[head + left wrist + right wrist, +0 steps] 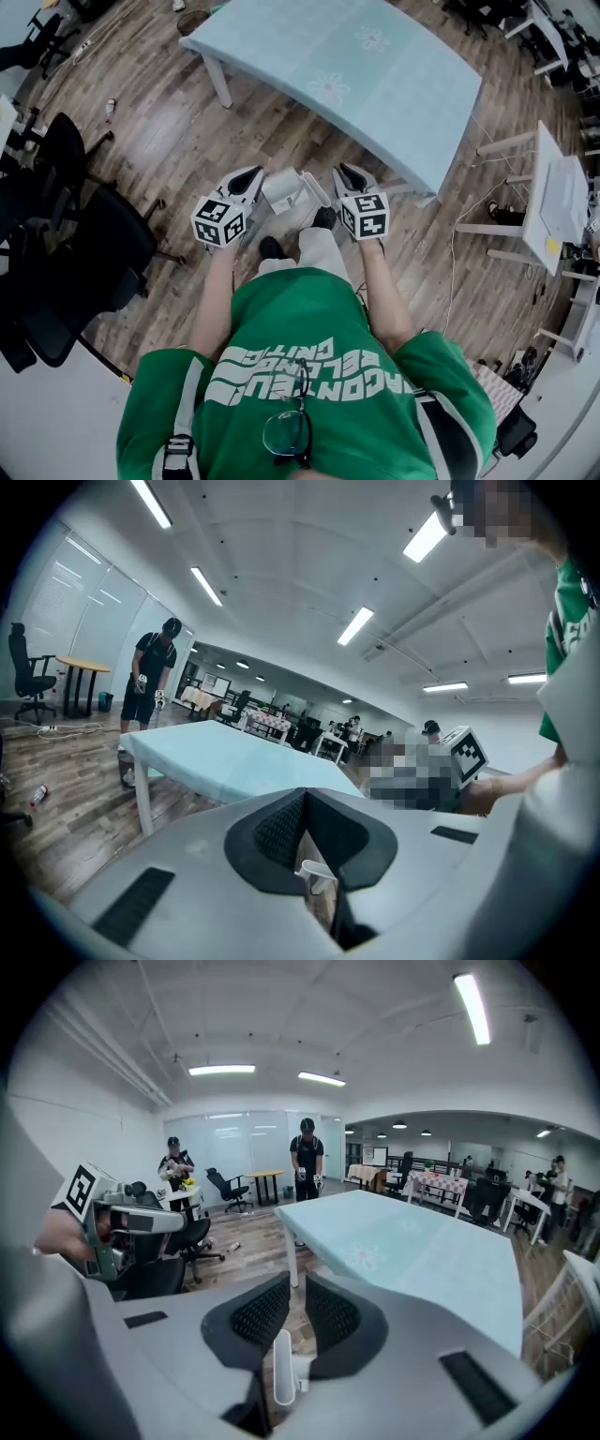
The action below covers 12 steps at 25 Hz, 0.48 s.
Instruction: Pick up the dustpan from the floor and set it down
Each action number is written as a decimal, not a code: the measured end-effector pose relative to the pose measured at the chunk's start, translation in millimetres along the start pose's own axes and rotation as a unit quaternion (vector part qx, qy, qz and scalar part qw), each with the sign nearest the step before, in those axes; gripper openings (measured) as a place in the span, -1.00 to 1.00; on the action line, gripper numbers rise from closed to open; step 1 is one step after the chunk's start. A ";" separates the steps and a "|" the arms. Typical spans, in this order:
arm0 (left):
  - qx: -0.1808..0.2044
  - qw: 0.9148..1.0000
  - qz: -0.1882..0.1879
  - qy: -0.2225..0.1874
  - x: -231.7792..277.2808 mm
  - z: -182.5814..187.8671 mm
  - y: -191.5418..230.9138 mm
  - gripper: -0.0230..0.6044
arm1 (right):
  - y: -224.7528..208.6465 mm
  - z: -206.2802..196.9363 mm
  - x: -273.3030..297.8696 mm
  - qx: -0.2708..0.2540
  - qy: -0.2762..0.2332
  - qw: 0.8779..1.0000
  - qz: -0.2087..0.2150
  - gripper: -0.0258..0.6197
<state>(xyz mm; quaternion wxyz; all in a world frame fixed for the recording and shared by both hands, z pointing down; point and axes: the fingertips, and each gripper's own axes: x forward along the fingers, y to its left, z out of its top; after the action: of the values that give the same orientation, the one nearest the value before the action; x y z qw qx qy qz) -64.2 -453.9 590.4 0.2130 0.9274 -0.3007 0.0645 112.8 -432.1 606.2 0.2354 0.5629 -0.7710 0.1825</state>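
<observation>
In the head view the dustpan [281, 190] is held off the floor [169, 141] between the left gripper [253, 176] and right gripper [347, 172], handle [317, 189] nearer the right; in the left gripper view its edge [317, 874] is pinched tight by the jaws, in the right gripper view its handle is.

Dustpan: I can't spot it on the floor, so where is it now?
In the head view's middle, the dustpan is between the left gripper and right gripper, just before the table.

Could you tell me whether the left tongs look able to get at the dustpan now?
Probably yes: the dustpan is held in the right tongs, close beside the left tongs, with nothing between them. The left jaws are together, though, so they would need to open first.
</observation>
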 end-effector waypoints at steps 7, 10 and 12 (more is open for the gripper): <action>0.022 0.999 -0.022 -0.011 8.5 14.9 -25.2 -0.92 | -1.1 10.5 -37.0 0.008 -0.047 0.999 -0.011 -0.90; 0.027 0.999 -0.029 -0.010 12.0 16.2 -32.5 -0.92 | -3.8 8.3 -48.1 0.013 -0.055 0.998 -0.017 -0.90; 0.030 0.999 -0.033 -0.009 12.7 17.3 -35.6 -0.92 | -4.8 6.7 -53.3 0.016 -0.059 0.998 -0.020 -0.90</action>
<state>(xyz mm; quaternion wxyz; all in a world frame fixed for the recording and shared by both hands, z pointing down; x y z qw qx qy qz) -33.3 -442.1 565.4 0.1844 0.9433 -0.2700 0.0578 129.9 -395.5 570.5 0.1841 0.5917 -0.7692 0.1564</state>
